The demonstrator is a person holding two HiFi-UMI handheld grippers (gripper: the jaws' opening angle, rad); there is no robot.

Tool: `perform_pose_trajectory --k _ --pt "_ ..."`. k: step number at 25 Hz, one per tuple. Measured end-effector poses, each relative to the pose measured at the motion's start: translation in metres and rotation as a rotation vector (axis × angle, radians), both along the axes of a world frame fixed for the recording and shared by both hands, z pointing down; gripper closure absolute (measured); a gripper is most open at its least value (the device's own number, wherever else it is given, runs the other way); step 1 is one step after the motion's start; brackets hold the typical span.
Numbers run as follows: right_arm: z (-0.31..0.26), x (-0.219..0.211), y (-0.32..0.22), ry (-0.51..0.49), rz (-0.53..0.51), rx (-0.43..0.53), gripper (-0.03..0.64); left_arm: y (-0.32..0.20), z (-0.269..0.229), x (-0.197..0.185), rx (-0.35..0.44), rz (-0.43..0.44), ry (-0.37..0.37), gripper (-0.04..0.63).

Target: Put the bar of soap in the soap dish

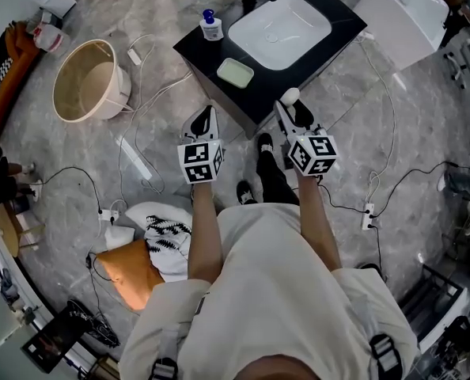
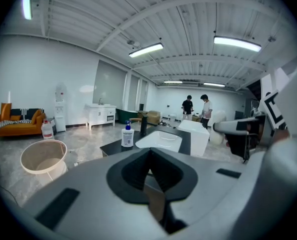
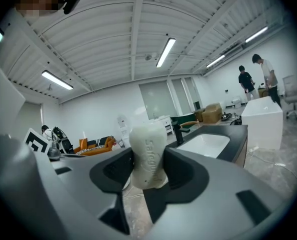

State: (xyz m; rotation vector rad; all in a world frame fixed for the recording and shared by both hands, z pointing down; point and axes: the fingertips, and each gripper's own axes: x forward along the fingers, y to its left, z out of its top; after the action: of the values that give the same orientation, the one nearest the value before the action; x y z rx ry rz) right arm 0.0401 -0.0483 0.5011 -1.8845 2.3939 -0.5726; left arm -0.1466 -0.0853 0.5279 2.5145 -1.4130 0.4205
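Note:
The white bar of soap (image 3: 147,146) stands upright between the jaws of my right gripper (image 3: 149,160), which is shut on it. In the head view that gripper (image 1: 289,105) hovers just off the near right corner of the black counter (image 1: 195,50), with the soap (image 1: 289,96) at its tip. The pale green soap dish (image 1: 235,72) lies on the counter's near edge, left of the soap. My left gripper (image 1: 206,122) is held below the dish, off the counter. Its jaws (image 2: 149,171) meet with nothing between them. The dish is hidden in both gripper views.
A white basin (image 1: 279,30) is set into the counter, and a pump bottle (image 1: 211,25) stands at the far left corner. A beige bucket (image 1: 89,81) and cables (image 1: 144,113) lie on the floor to the left. A white cabinet (image 1: 409,14) stands to the right.

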Motion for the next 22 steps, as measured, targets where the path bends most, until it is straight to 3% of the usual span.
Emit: perform_pose_trajectory --k 12,22 --pt "-0.003 0.012 -0.083 -0.013 -0.074 0.005 0.43 -0.068 -0.006 0.008 0.008 -0.083 -0.027 0.589" --pt "0.006 0.014 -0.147 0.013 -0.203 -0.011 0.431 -0.115 0.001 0.022 -0.01 -0.163 -0.048 0.589"
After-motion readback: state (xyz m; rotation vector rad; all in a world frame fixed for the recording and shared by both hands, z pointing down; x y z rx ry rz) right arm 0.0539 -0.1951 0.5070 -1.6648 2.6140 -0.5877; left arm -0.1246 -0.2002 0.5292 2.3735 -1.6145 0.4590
